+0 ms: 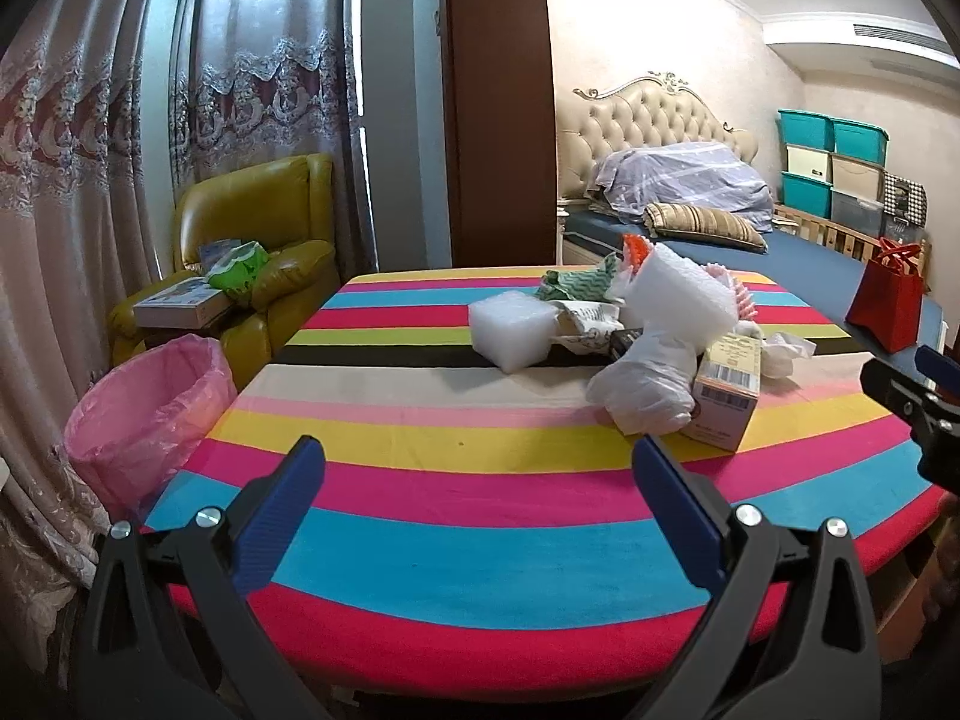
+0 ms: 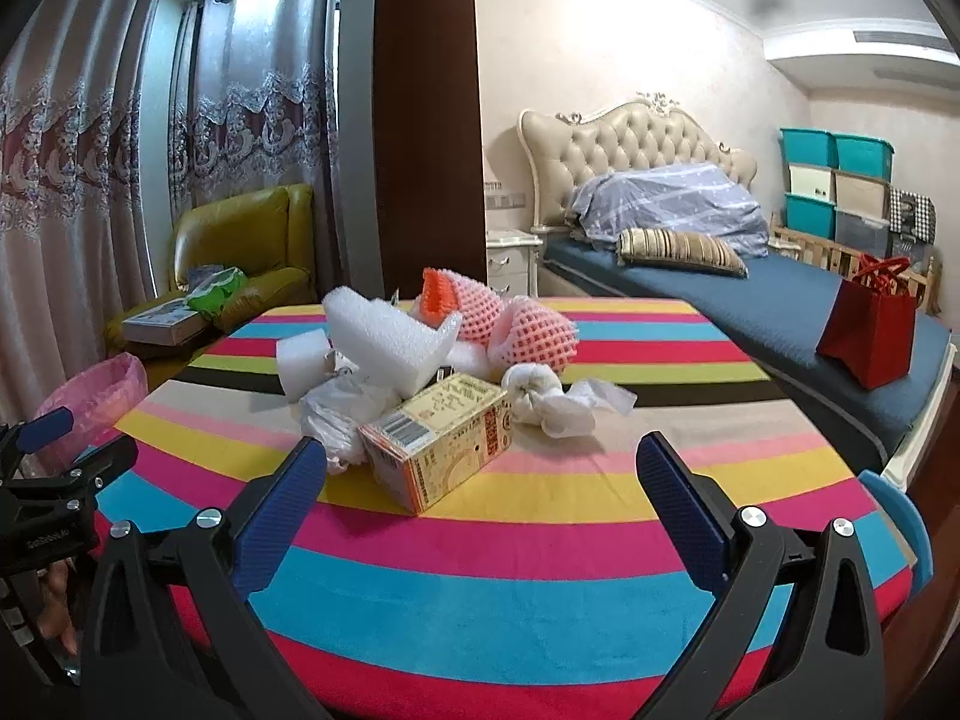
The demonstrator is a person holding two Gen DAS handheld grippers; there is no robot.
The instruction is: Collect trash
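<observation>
Both claws hover level above the near edge of the striped tablecloth [image 1: 420,480], fingers pointing forward toward the trash pile, neither touching anything. The left gripper [image 1: 480,480] is spread wide and empty, its blue pads [image 1: 282,516] far apart. The right gripper [image 2: 480,480] is likewise released and empty; its tip shows at the right edge of the left wrist view.

Straight ahead of the right claw, just beyond its left finger, lies a small cardboard carton [image 2: 438,444], on its side, orange and cream with a barcode label on the near end. Touching the carton's left side is a crumpled white plastic bag [image 2: 342,414]. Behind them rests a bent sheet of white foam wrap [image 2: 390,336], and further back two pink foam fruit nets [image 2: 534,330] with an orange one [image 2: 438,291] on top. To the right of the carton sits a wad of white tissue [image 2: 552,399].

From the left claw, the whole pile lies ahead and to the right; a white foam block [image 1: 510,324] sits nearest its centre line. Off the table's left edge, beside that claw, stands a bin lined with a pink bag [image 1: 150,414].
</observation>
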